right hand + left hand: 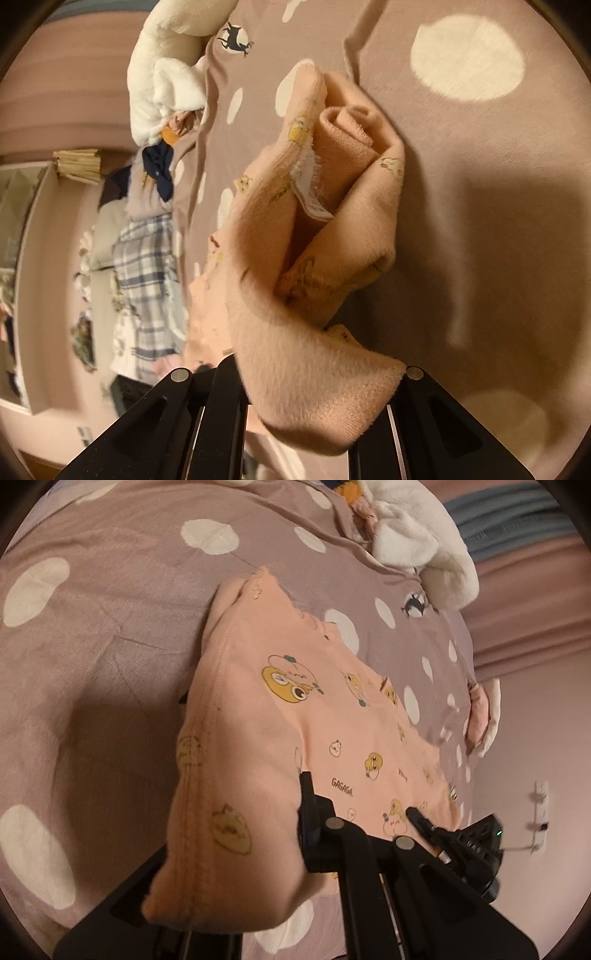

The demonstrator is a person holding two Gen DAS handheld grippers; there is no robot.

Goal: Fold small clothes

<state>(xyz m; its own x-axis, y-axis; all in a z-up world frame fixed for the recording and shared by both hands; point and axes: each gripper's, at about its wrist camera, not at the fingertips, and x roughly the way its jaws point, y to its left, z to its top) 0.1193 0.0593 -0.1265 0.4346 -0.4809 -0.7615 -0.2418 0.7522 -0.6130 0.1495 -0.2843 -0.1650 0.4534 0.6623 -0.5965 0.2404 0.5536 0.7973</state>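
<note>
**A:** Where's the garment?

**B:** The peach top [295, 716], with its duck cartoons and "GAGAGA" lettering, is partly spread on the mauve bedsheet [110, 609] with white spots. Its near edge is lifted off the sheet and doubled over.

**A:** Your left claw?

**B:** My left gripper [306, 812] is clamped tight on that lifted edge; cloth drapes over one finger and hangs down on the near side.

**A:** And the right?

**B:** My right gripper [299, 384] is closed on a fold of the same top [314, 258]. Fabric bunches up between the fingers and hides the tips. Past them, the neck opening gapes, with a white label [314, 199] showing inside.

**A:** Anything nearby?

**B:** A white fluffy garment [424, 535] lies at the sheet's far edge. A plaid cloth [147, 277] sits off to the side, blurred.
</note>
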